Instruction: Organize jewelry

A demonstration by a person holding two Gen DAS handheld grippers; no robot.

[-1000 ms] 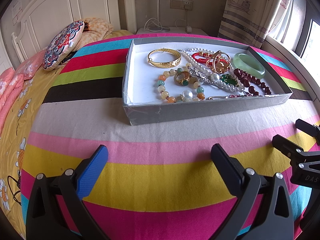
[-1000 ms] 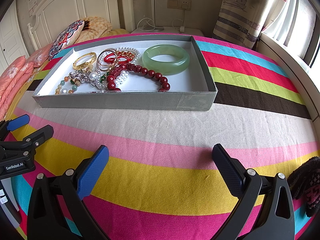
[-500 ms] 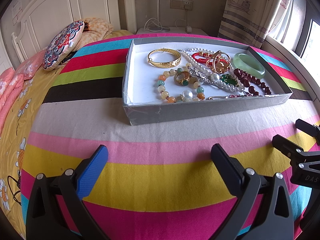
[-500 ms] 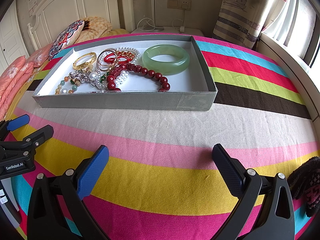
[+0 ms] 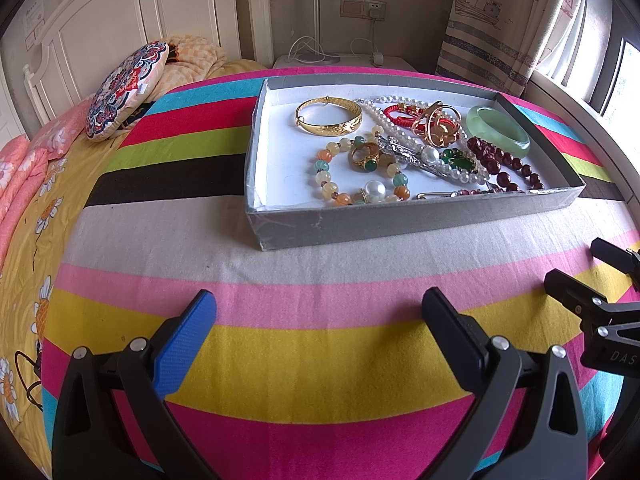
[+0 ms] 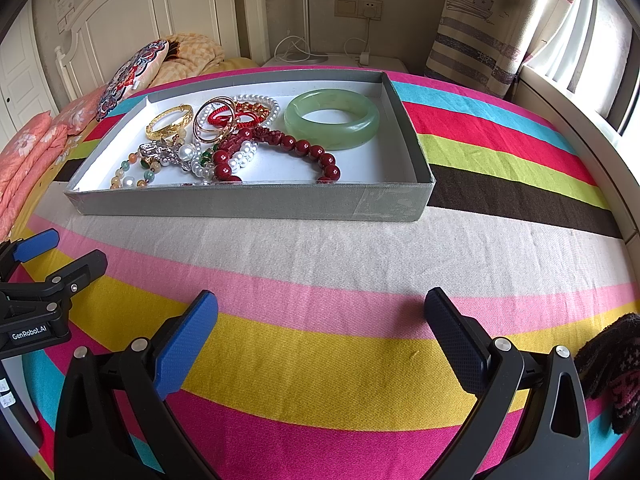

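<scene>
Grey card walls ring the shallow tray [image 6: 256,202] that holds all the jewelry, and it sits on the striped bedspread [image 6: 340,364] well ahead of both of your grippers, so the step in hand looks like choosing a first piece and reaching in. Your left gripper [image 5: 320,316] and right gripper [image 6: 322,316] both stand wide apart and empty, low over the yellow stripe. Start with whatever lies free: the jade bangle [image 6: 332,118] sits alone at the right end of the tray, nearest your right gripper, and the gold bangle [image 5: 329,116] lies clear at the far left of the pile, on your left gripper's side. Leave the middle for later, since the pearl strand [image 5: 404,128], the red cord [image 5: 400,114] and the dark red bead bracelet [image 6: 280,148] overlap and would likely drag each other. Come in over the near wall, not through it, and pinch one side of the bangle's band, because the polished stone may well slip.
</scene>
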